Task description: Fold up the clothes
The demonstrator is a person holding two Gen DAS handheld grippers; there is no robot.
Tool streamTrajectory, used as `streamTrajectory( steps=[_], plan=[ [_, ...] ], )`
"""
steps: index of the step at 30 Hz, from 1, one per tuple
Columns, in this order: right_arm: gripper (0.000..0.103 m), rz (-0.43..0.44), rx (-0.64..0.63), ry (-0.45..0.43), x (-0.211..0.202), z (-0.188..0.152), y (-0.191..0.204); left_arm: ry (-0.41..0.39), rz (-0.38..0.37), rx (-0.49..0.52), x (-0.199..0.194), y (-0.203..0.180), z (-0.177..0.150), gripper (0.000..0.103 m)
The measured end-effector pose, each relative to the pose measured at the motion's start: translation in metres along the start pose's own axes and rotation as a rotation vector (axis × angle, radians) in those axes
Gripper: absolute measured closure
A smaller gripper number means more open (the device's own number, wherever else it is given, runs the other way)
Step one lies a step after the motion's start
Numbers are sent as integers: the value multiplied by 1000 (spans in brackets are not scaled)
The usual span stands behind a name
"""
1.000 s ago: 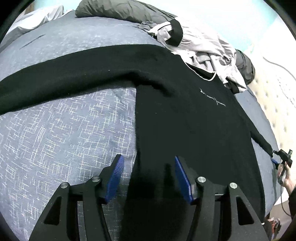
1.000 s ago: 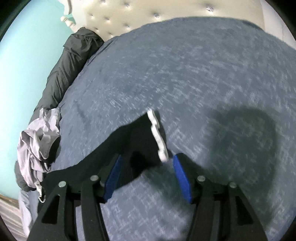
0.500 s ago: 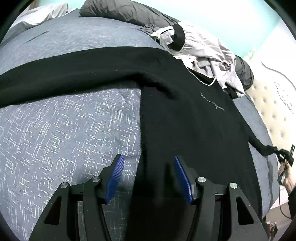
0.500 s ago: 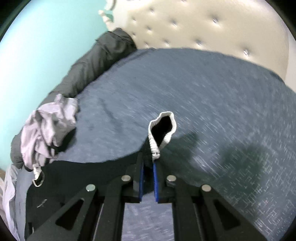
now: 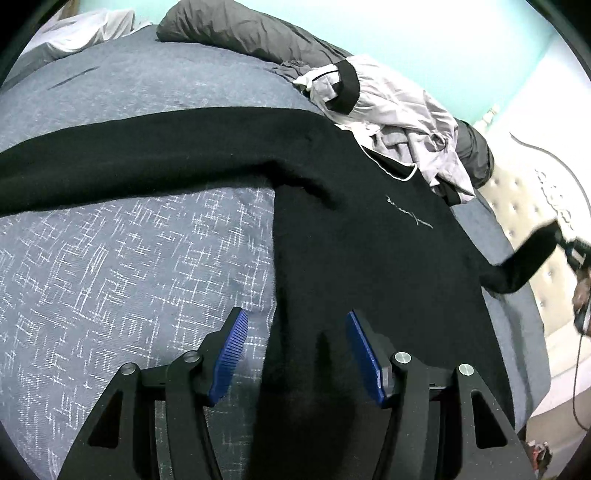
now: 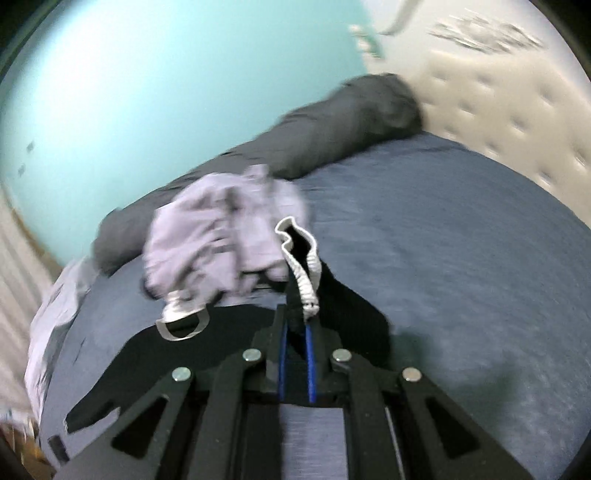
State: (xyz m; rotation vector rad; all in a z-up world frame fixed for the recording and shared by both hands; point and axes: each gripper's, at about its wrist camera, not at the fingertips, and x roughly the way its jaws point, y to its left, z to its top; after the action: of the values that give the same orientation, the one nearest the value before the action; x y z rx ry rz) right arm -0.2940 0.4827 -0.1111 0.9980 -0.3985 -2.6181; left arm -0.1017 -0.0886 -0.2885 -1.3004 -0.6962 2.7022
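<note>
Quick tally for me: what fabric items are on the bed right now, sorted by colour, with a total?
Black: 1, the black sweater, its cuff clamped in the right gripper.
Light grey: 1, the crumpled grey garment, possibly more than one piece.
Dark grey: 1, the dark grey roll along the far edge.
White: 1, the white cloth at the far corner.
Total: 4

Left claw (image 5: 293, 356) is showing matte black angular arms, ribbed blue pads (image 5: 229, 354) and silver round screws. Right claw (image 6: 295, 365) is wearing the same black frame, blue pads, silver screws; a thin dark cable is possibly trailing beside it.
</note>
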Motion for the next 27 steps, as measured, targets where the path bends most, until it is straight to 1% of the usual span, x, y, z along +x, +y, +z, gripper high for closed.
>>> streamTrajectory(
  steps=[2, 4, 7, 10, 12, 13, 15, 17, 20, 21, 23, 25, 26, 27],
  plan=[
    [95, 57, -58, 9, 5, 1, 41, -3, -4, -4, -2, 2, -2, 43],
    [95, 119, -127, 32, 11, -3, 91, -5, -10, -4, -4, 3, -3, 43],
    [95, 190, -245, 93, 19, -23, 163, -9, -18, -5, -7, 4, -4, 43],
    [95, 263, -326, 181, 35, -61, 223, -14, -30, -8, -10, 4, -5, 43],
    [95, 291, -367, 239, 48, -90, 252, -16, -34, -4, -11, 4, -5, 43],
    [95, 300, -385, 278, 57, -110, 268, -17, -36, -2, -12, 4, -6, 43],
    [95, 290, -405, 330, 71, -140, 283, -15, -38, 0, -13, 5, -7, 43],
    [95, 301, -411, 396, 89, -173, 297, -11, -38, -1, -14, 6, -7, 43],
    [95, 277, -456, 463, 107, -210, 305, -11, -38, -4, -15, 9, -7, 43],
    [93, 268, -469, 486, 113, -221, 307, -11, -37, -5, -15, 10, -7, 43],
    [92, 258, -465, 529, 122, -233, 301, -11, -38, -8, -15, 11, -6, 43],
    [90, 286, -444, 559, 126, -240, 295, -10, -41, -9, -14, 11, -5, 43],
    [87, 305, -438, 562, 125, -240, 293, -9, -42, -8, -13, 11, -5, 43],
    [85, 314, -435, 546, 119, -237, 290, -8, -43, -6, -12, 10, -4, 43]
  ],
)
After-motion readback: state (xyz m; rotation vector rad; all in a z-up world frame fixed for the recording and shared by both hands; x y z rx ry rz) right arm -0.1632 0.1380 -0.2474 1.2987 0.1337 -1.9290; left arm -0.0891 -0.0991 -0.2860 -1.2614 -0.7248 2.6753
